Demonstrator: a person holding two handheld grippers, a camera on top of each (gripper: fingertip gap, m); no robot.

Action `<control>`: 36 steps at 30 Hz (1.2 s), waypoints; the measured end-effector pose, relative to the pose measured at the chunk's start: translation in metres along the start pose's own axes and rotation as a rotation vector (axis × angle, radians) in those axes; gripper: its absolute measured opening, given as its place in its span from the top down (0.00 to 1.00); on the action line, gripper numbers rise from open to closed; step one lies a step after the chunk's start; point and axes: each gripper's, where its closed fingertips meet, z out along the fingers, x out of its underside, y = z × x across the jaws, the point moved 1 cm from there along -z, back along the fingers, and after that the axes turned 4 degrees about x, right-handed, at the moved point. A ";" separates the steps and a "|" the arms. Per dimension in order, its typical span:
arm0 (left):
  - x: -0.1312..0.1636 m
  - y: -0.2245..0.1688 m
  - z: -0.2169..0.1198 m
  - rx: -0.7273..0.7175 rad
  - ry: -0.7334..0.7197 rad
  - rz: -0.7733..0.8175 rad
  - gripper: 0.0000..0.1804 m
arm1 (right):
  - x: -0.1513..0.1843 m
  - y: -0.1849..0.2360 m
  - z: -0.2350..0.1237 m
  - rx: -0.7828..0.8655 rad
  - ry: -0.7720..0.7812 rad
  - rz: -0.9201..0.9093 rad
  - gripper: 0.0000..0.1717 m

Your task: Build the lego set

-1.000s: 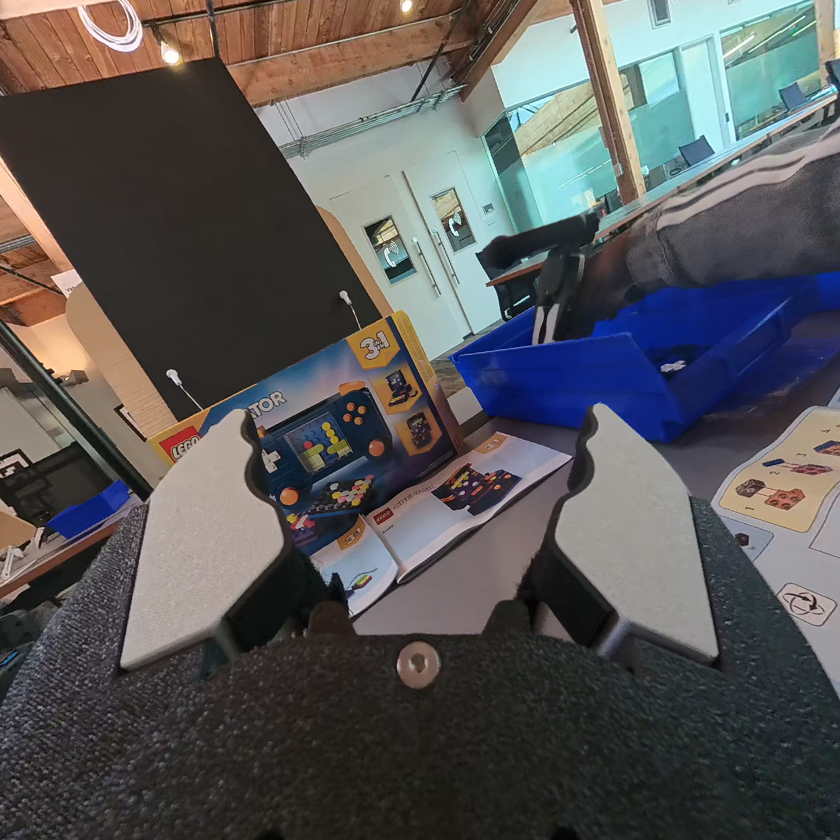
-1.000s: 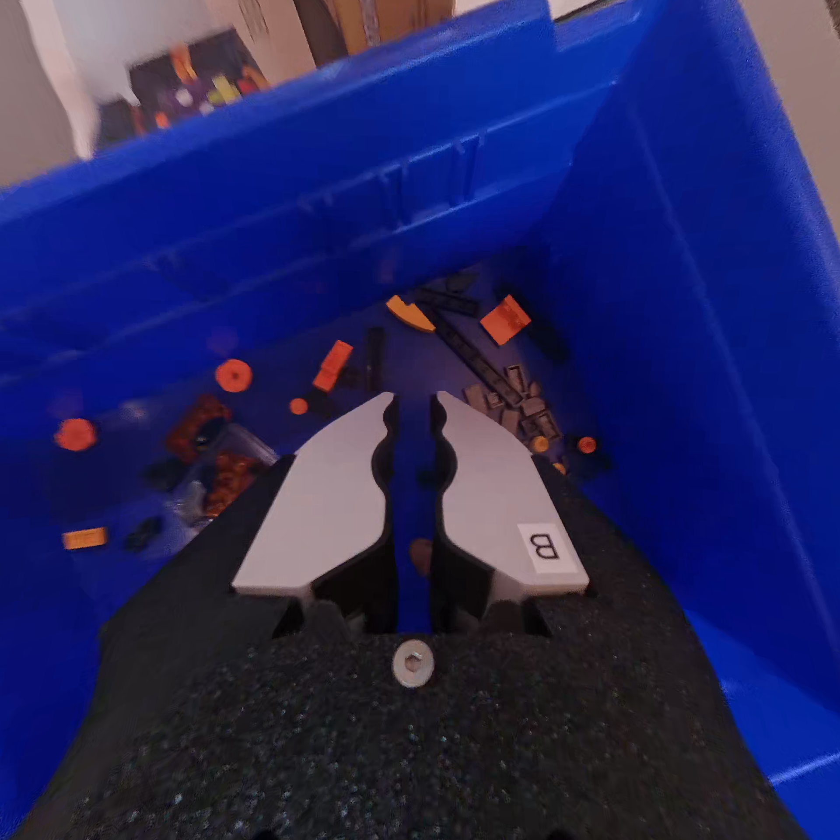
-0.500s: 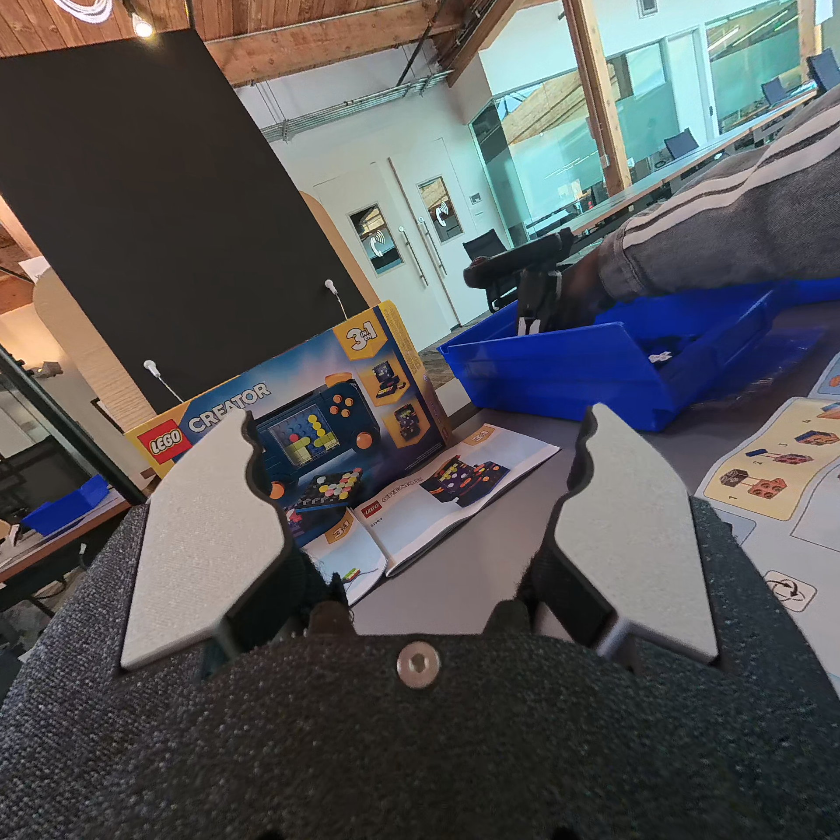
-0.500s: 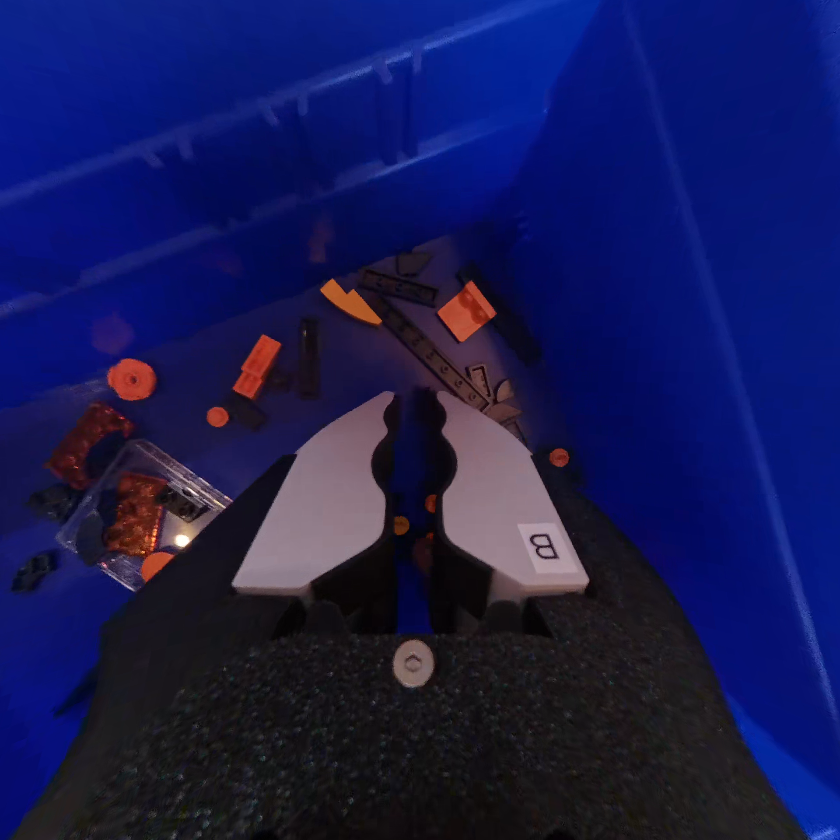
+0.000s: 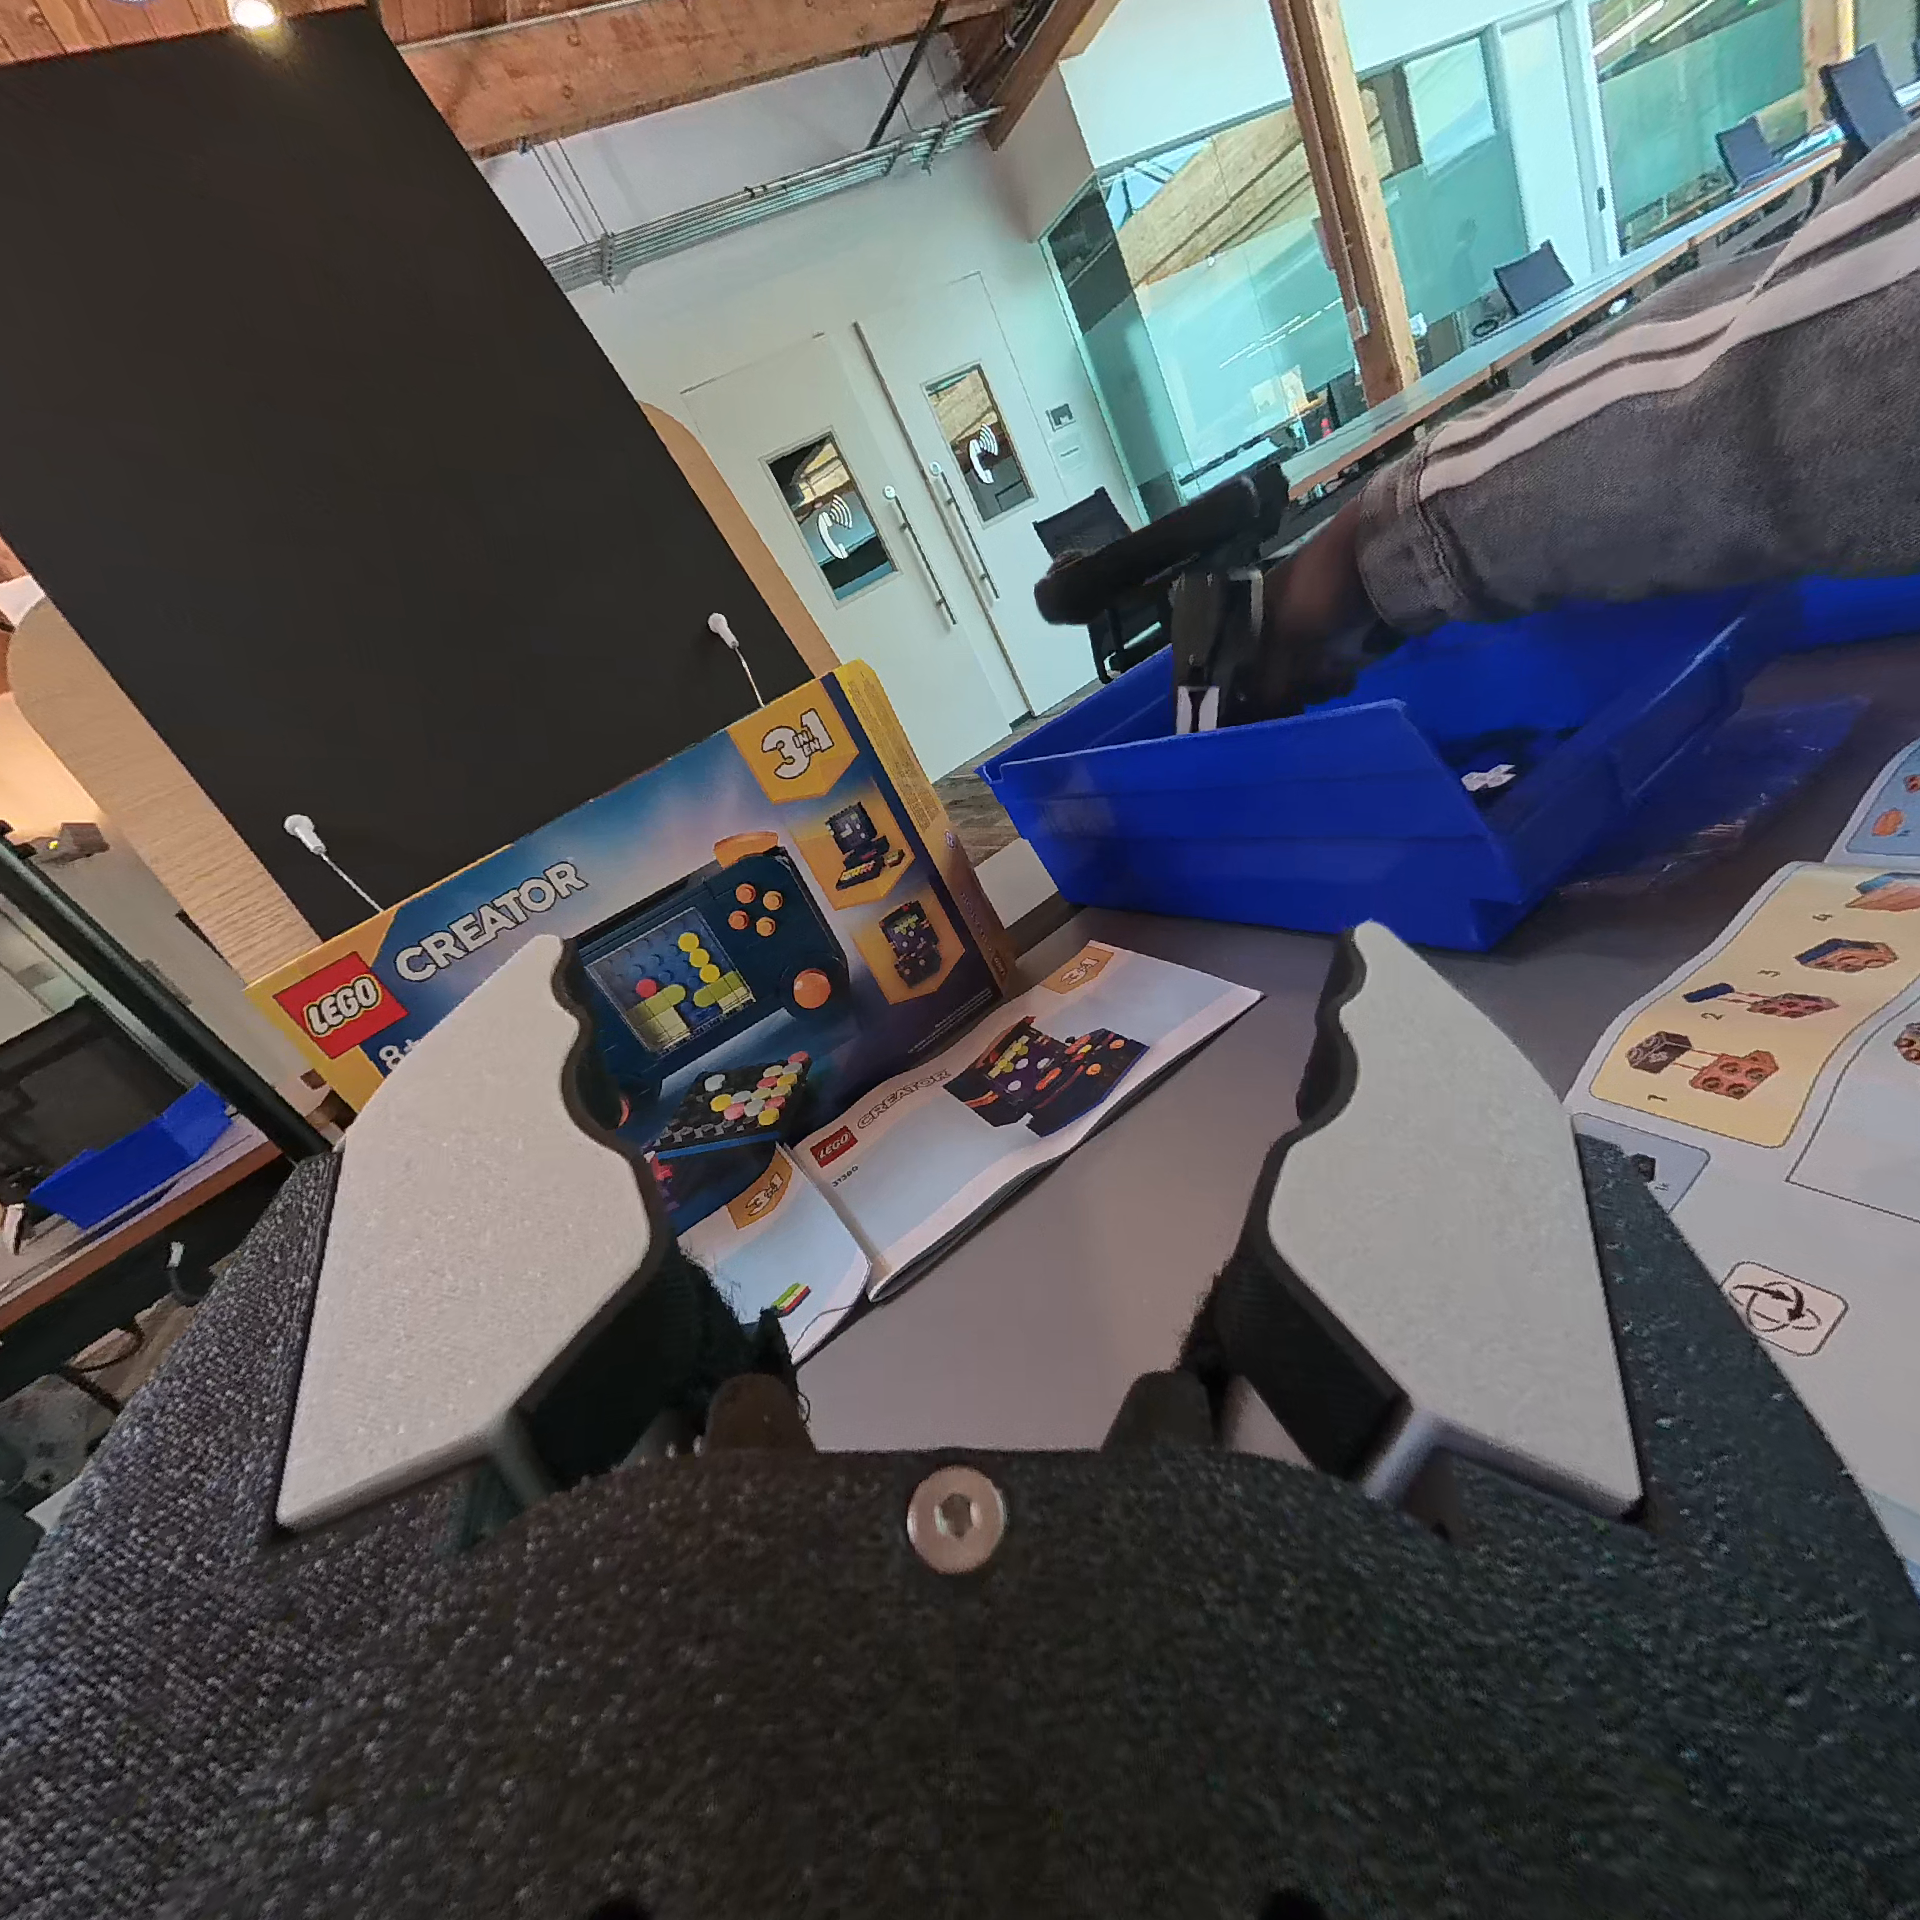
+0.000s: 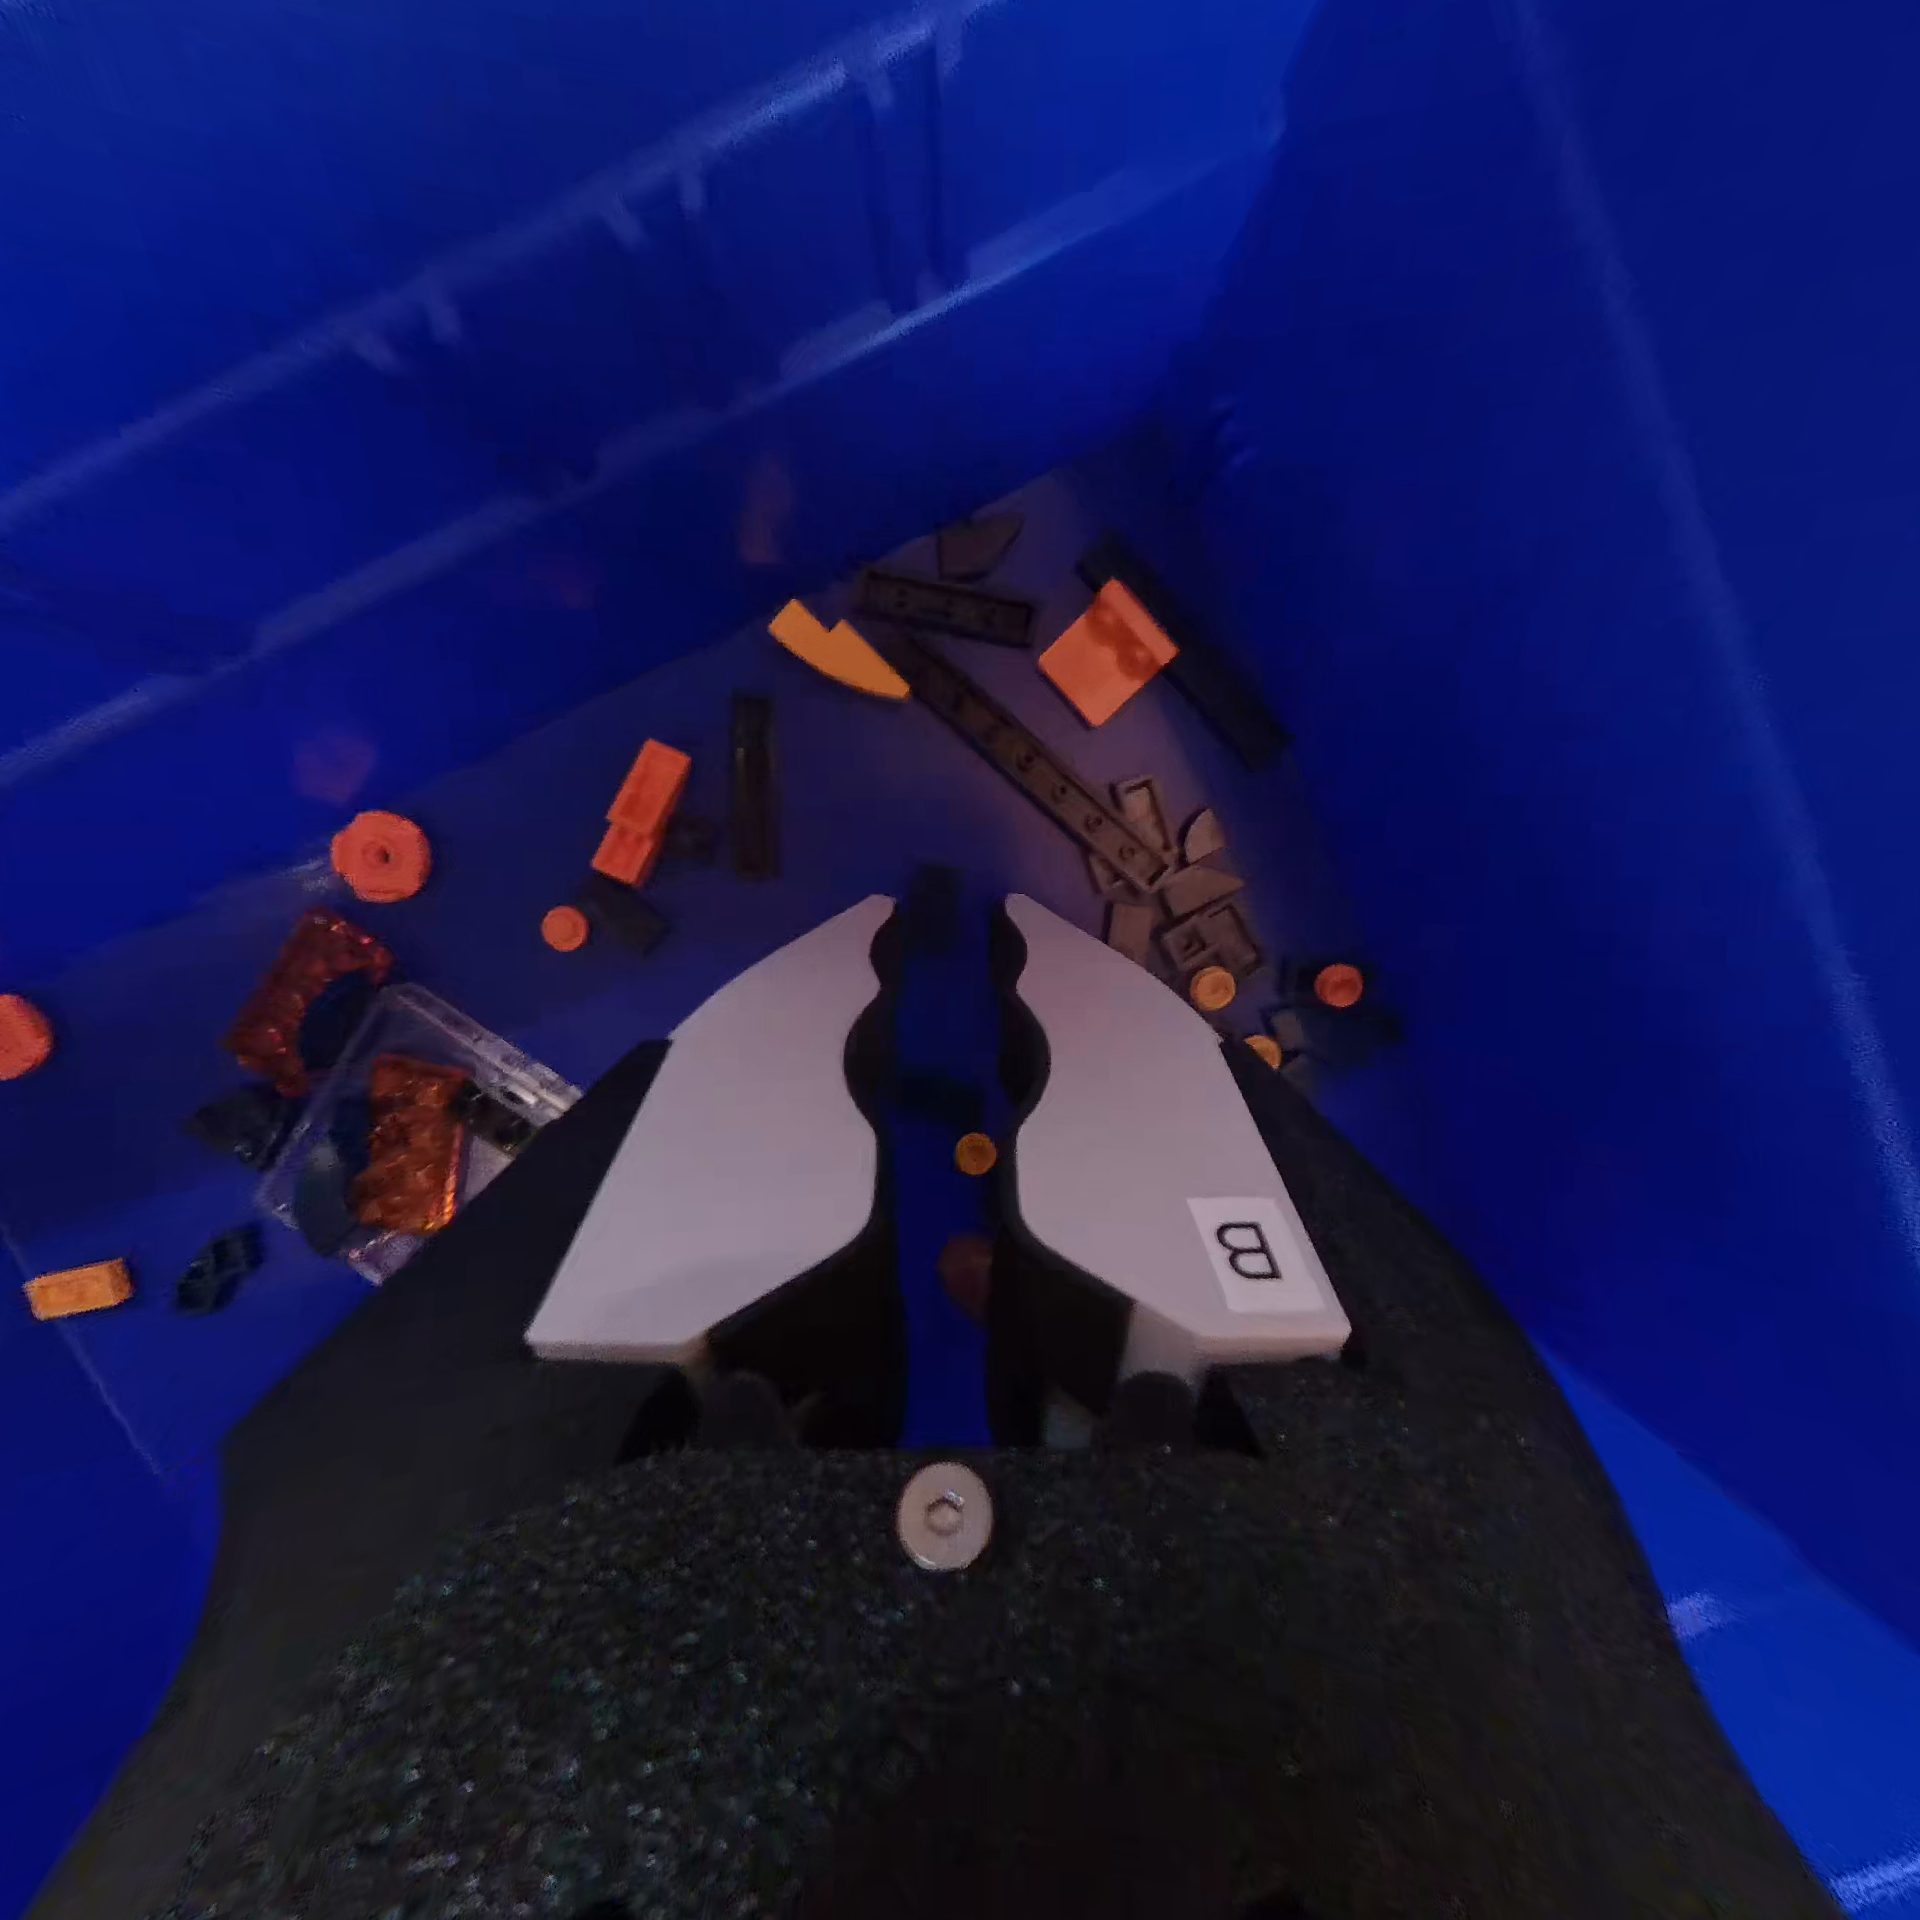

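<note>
Blue bin [image 6: 1455, 520] floor is littered with loose bricks [image 6: 1107, 649]. The right gripper [image 6: 948, 914] is set at a slim gap, with a small dark plate [image 6: 933, 883] lined up lengthwise right at its tips. The left gripper [image 5: 956, 956] is spread wide, well apart over the table.

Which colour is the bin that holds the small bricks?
Blue bin, clearest in the right wrist view.

Open office interior, large black panel [image 5: 312, 436] at ten o'clock, exposed timber ceiling beams [image 5: 665, 94] with spotlight [image 5: 252, 12] at twelve, white double doors [image 5: 894, 520] centrally, glass partitions [image 5: 1226, 312] and timber post [image 5: 1351, 197] at one, grey tabletop [image 5: 1039, 1340].
</note>
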 end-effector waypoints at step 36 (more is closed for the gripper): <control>-0.025 0.038 -0.017 -0.130 -0.151 -0.219 0.33 | -0.030 0.266 0.009 0.180 0.068 0.037 0.92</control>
